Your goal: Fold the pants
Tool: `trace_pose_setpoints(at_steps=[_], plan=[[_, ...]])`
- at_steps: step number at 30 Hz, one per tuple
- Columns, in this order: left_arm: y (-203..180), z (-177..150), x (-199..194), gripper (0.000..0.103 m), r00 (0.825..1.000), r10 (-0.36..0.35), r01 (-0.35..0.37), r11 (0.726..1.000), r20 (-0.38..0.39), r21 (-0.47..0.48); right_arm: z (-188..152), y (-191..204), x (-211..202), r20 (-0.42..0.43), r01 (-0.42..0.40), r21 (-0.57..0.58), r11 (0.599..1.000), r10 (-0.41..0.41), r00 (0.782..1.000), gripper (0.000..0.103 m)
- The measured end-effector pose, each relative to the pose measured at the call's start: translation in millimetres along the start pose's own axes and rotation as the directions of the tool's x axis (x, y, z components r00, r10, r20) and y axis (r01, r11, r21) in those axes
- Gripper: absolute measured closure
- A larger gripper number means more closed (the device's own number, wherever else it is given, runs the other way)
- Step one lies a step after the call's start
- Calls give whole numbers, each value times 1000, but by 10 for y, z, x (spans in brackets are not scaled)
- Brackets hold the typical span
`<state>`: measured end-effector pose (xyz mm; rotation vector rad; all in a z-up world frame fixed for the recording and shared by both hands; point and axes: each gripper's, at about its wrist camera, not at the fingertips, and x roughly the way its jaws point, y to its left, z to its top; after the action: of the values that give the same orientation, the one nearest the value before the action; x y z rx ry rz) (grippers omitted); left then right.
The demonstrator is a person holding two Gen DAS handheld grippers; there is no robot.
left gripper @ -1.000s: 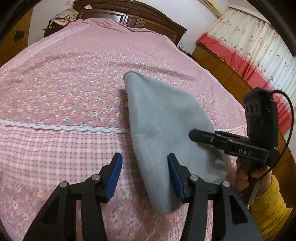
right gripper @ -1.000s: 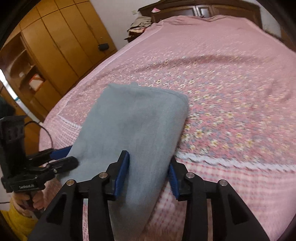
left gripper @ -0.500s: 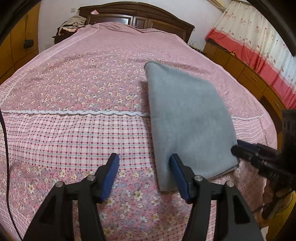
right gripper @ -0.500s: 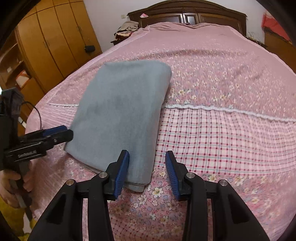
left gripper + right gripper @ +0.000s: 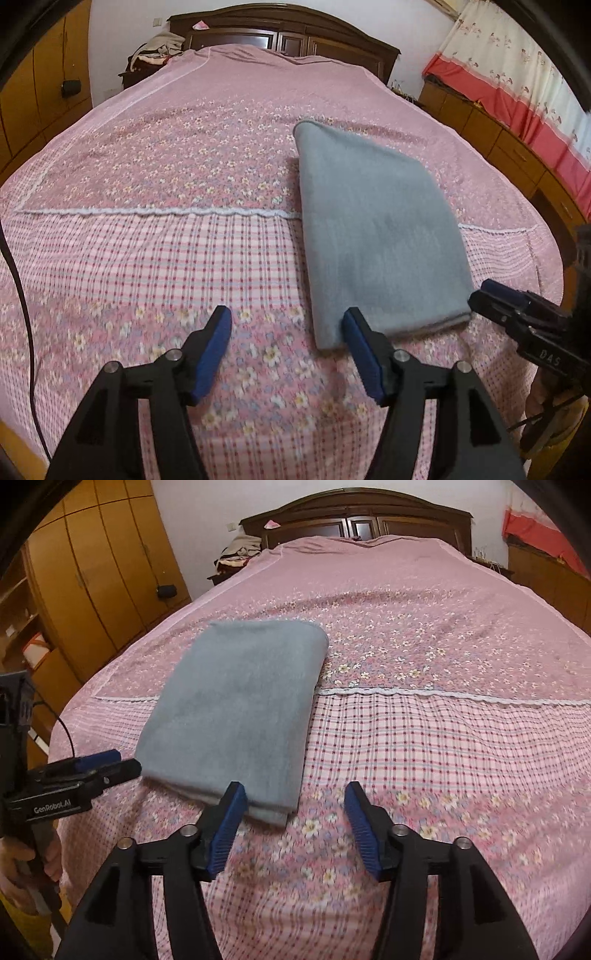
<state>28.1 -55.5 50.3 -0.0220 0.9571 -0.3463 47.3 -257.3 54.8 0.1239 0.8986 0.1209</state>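
The grey pants (image 5: pixel 376 236) lie folded into a flat rectangle on the pink bedspread (image 5: pixel 166 258), also seen in the right wrist view as the pants (image 5: pixel 240 709). My left gripper (image 5: pixel 286 317) hovers just left of their near corner, jaws opening, with only bedspread between them. My right gripper (image 5: pixel 293 792) stands at the other near corner, jaws opening; the pads do not press on the cloth. Each view shows the other tool beside the near hem: the right gripper (image 5: pixel 484 295) and the left gripper (image 5: pixel 125 762).
A dark wooden headboard (image 5: pixel 288 26) closes the far end of the bed. Wooden wardrobes (image 5: pixel 92 572) line the left side. Low cabinets and a red-and-white curtain (image 5: pixel 517 85) line the right side. A pile of clothes (image 5: pixel 159 48) sits by the headboard. A hand (image 5: pixel 22 853) holds the left tool.
Both grippers drew back toward the near edge of the bed and their jaws widened. The right one let go of the pants, which now lie flat.
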Motion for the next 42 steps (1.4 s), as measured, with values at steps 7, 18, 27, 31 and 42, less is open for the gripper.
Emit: trace_pose_setpoints(at_steps=[7, 18, 27, 31, 42], plan=[[-57, -209, -57, 13, 1000, -18, 18, 999, -19, -31, -178, 18, -115, 14, 58, -11, 998, -57, 998, 28], [-289, -415, 80, 4, 993, 118, -117, 993, -28, 25, -361, 0, 98, -16, 174, -50, 983, -175, 984, 27], [-323, -441, 136, 2, 991, 126, -125, 992, -40, 17, -349, -78, 184, -9, 171, -8, 985, -171, 985, 23], [-322, -386, 188, 1, 990, 133, -132, 991, -43, 21, -372, -55, 196, -1, 174, -14, 985, -174, 985, 22], [-367, -404, 247, 0, 989, 139, -138, 990, -41, 27, -416, 4, 205, 2, 177, -16, 984, -177, 984, 21]])
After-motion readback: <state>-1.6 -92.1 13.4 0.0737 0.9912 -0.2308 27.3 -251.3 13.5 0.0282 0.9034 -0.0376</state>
